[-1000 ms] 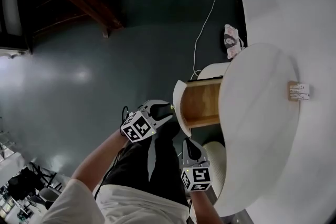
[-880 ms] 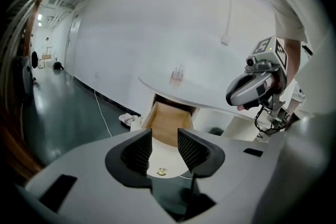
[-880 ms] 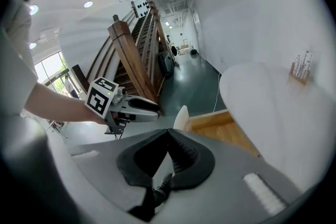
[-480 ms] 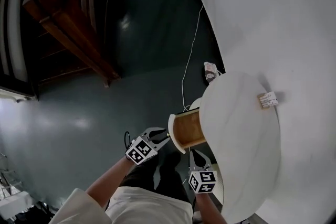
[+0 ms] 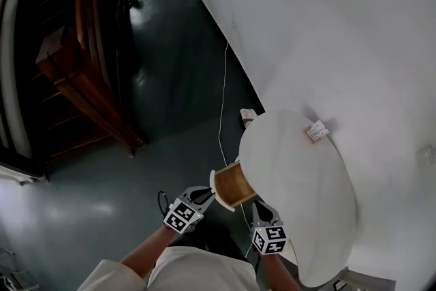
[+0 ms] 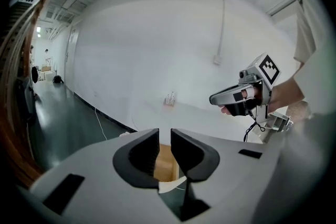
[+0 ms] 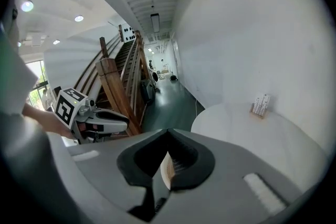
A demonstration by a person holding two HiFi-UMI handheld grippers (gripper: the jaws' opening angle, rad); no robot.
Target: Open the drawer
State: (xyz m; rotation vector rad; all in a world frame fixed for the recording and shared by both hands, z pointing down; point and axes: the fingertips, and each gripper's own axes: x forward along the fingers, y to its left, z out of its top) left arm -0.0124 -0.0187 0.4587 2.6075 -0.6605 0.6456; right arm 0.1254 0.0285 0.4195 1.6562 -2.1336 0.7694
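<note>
The round white table (image 5: 300, 194) has its drawer (image 5: 236, 185) pulled out, wooden inside, with a white curved front. My left gripper (image 5: 206, 196) hovers just left of the drawer front. Its jaws are closing with a narrow gap and nothing between them; in the left gripper view (image 6: 165, 136) the drawer's wood (image 6: 167, 166) shows beyond the gap. My right gripper (image 5: 260, 208) is beside the drawer's near side, under the table edge. In the right gripper view (image 7: 168, 132) its tips meet and hold nothing.
A small card holder (image 5: 315, 131) stands on the table near the white wall. A white cable (image 5: 221, 105) runs across the dark floor to a small packet (image 5: 246, 116). A wooden staircase (image 5: 88, 78) rises at the left.
The head view has risen, so table and drawer look smaller and farther. Both grippers rose and stay by the drawer front. The left jaws have narrowed from wide open.
</note>
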